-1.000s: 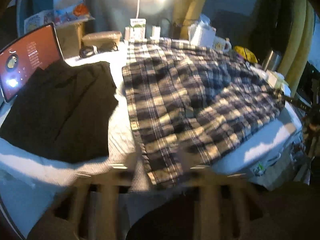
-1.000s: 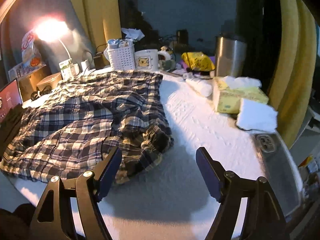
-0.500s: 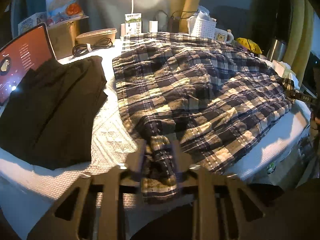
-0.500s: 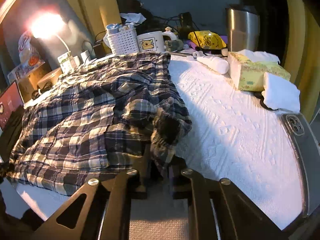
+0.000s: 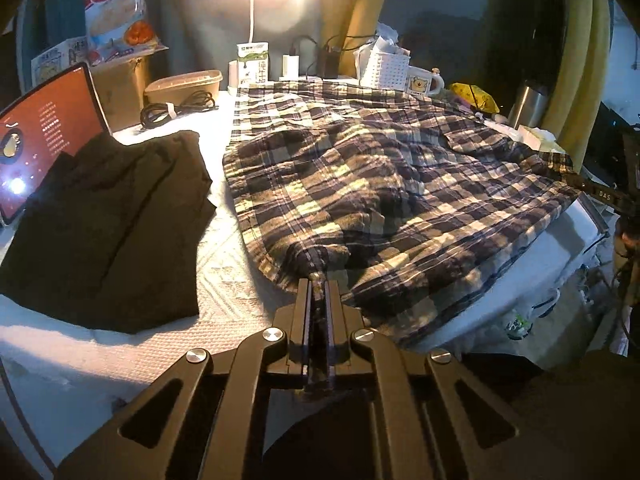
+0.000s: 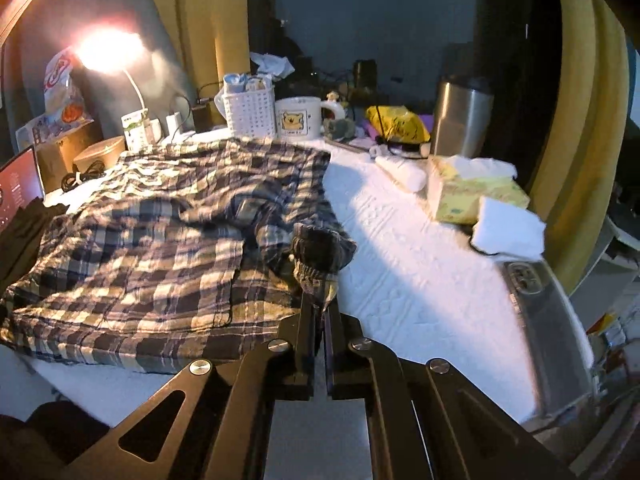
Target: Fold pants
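The plaid pants (image 5: 380, 192) lie spread on the white textured table cover (image 5: 224, 276); they also show in the right wrist view (image 6: 160, 248). My left gripper (image 5: 318, 286) is shut on the pants' near edge, fabric pinched between its fingers. My right gripper (image 6: 320, 308) is shut on a bunched dark-striped part of the pants (image 6: 320, 248), at their right near corner. The fabric rises slightly toward each grip.
A folded black garment (image 5: 108, 224) lies left of the pants, beside a lit tablet (image 5: 40, 140). A basket (image 6: 250, 114), bear mug (image 6: 298, 116), steel tumbler (image 6: 460, 120), tissue box (image 6: 472, 196), white cloth (image 6: 508, 232) and lamp (image 6: 108, 48) crowd the back and right.
Both grippers were open a second ago; they moved in to the pants' near edge and shut on the fabric, which now bunches up at each grip.
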`<action>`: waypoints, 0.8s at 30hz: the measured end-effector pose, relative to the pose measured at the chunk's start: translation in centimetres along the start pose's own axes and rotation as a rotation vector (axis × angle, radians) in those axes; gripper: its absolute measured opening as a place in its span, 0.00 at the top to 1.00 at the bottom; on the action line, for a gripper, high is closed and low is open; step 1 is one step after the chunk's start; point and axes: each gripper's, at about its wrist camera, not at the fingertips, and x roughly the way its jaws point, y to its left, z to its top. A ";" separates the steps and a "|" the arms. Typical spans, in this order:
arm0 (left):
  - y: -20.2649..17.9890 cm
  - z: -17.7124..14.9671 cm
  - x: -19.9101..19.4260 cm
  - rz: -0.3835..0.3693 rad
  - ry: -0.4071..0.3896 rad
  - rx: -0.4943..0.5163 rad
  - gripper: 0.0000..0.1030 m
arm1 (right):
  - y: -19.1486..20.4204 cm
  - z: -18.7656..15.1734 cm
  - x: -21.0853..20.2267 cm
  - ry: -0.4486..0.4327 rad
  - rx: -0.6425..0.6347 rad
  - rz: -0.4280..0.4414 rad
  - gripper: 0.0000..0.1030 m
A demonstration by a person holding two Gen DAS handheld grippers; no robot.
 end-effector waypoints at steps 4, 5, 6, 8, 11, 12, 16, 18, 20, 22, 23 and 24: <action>0.5 -0.7 0.6 0.000 0.057 -0.017 0.96 | -0.4 -0.4 -0.6 0.005 -0.006 -0.016 0.97; 0.6 -0.9 0.9 -0.003 0.071 -0.020 0.96 | -0.5 -0.6 -0.5 0.012 -0.003 -0.017 0.97; 0.7 -1.2 1.3 -0.002 0.091 -0.022 0.96 | -0.6 -0.9 -0.3 0.021 0.001 -0.018 0.97; 0.9 -1.8 1.9 -0.002 0.123 -0.027 0.96 | -0.8 -1.7 0.5 0.048 0.012 -0.021 0.97; 1.0 -1.9 2.0 -0.001 0.136 -0.019 0.96 | -1.2 -3.0 2.0 0.096 0.022 -0.025 0.97; 1.1 -1.8 2.0 -0.004 0.142 -0.017 0.96 | -1.3 -3.4 2.3 0.108 0.029 -0.028 0.97; 1.8 -1.0 1.1 -0.017 0.123 -0.020 0.95 | -2.1 -3.4 2.4 0.121 0.077 -0.006 0.95; 2.3 -0.1 0.4 0.008 0.087 -0.005 0.95 | -2.2 -2.9 1.8 0.102 0.069 -0.016 0.82; 2.9 1.0 0.0 0.024 0.053 0.005 0.94 | -2.4 -2.4 0.9 0.073 0.060 -0.038 0.51; 3.3 2.3 0.1 0.041 0.023 0.019 0.79 | -2.9 -1.7 0.1 0.037 0.075 -0.043 0.30; 3.5 2.9 0.3 0.047 0.007 0.022 0.69 | -3.1 -1.4 -0.1 0.023 0.079 -0.046 0.30; 3.9 4.0 0.8 0.047 -0.016 0.015 0.52 | -3.2 -0.9 -0.2 0.016 0.078 -0.051 0.30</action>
